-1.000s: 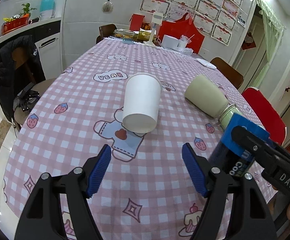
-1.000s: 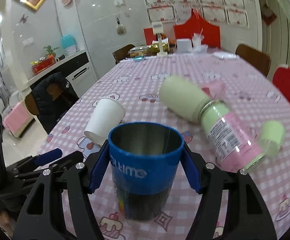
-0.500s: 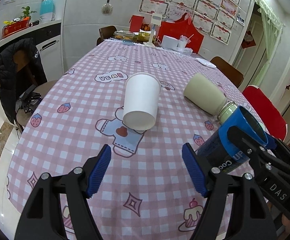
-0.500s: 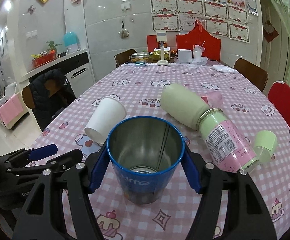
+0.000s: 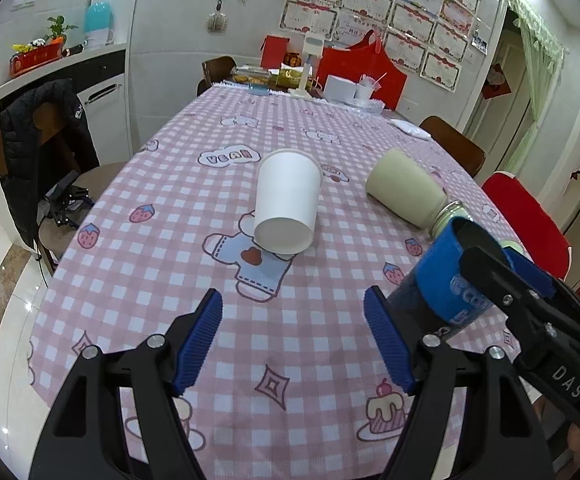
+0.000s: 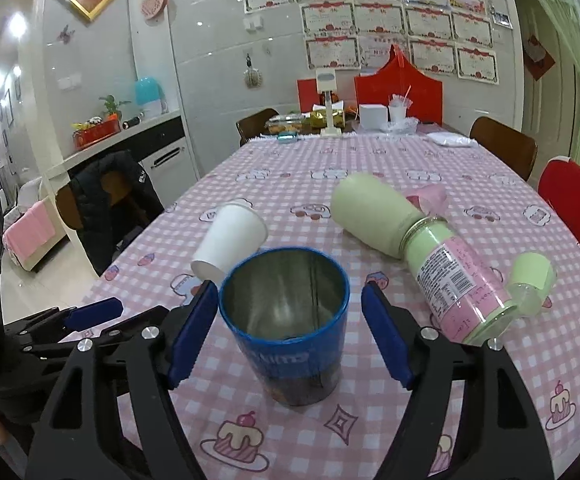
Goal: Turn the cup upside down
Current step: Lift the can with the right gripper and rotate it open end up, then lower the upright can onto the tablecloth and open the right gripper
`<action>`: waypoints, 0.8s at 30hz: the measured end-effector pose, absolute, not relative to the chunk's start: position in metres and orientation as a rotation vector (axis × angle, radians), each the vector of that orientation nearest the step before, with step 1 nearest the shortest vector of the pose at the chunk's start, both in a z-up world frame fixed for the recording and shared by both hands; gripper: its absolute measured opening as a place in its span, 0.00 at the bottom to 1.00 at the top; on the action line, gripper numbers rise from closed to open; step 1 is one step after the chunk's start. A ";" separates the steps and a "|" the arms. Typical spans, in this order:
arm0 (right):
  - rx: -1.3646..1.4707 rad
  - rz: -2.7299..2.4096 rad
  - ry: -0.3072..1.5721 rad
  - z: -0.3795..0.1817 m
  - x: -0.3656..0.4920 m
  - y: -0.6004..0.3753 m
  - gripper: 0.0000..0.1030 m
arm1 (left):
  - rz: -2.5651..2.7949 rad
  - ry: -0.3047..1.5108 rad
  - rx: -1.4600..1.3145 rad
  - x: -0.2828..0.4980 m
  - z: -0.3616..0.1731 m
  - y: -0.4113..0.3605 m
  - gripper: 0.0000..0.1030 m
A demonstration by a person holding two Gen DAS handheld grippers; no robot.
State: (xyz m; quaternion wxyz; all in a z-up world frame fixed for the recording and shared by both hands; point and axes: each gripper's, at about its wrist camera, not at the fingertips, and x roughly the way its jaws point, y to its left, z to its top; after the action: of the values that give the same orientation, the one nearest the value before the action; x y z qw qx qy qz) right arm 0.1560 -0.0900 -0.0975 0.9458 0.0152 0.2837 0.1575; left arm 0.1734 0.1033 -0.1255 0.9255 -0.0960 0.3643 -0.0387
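A blue metal cup point(image 6: 290, 324) stands upright on the pink checked tablecloth, mouth up, between the fingers of my right gripper point(image 6: 290, 332). The jaws stand open, with gaps on both sides of the cup. In the left wrist view the cup point(image 5: 445, 296) is at the right, partly behind the right gripper's black frame. My left gripper point(image 5: 293, 340) is open and empty above the near table edge. A white paper cup point(image 5: 288, 202) lies on its side at the table's middle.
A pale green bottle point(image 6: 421, 248) with a pink label lies on its side right of the blue cup, its cap point(image 6: 531, 274) beside it. Boxes and cups stand at the table's far end point(image 5: 341, 86). Chairs surround the table.
The right gripper brought the blue cup down onto the table and opened, letting go of it. The left gripper has hardly moved.
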 end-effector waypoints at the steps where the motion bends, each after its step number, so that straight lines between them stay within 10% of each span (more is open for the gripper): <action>1: 0.041 0.323 0.574 -0.095 0.152 -0.092 0.76 | -0.082 0.742 -0.195 0.170 -0.124 0.103 0.70; 24: 0.095 0.288 0.307 -0.030 0.037 -0.144 0.91 | -0.089 0.416 -0.052 0.047 -0.030 0.047 0.70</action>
State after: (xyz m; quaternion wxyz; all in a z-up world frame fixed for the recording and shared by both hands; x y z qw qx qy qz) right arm 0.0374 -0.1442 -0.0302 0.9768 0.0473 0.1523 0.1428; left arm 0.0472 0.0466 -0.0305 0.9772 -0.0257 0.2062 -0.0443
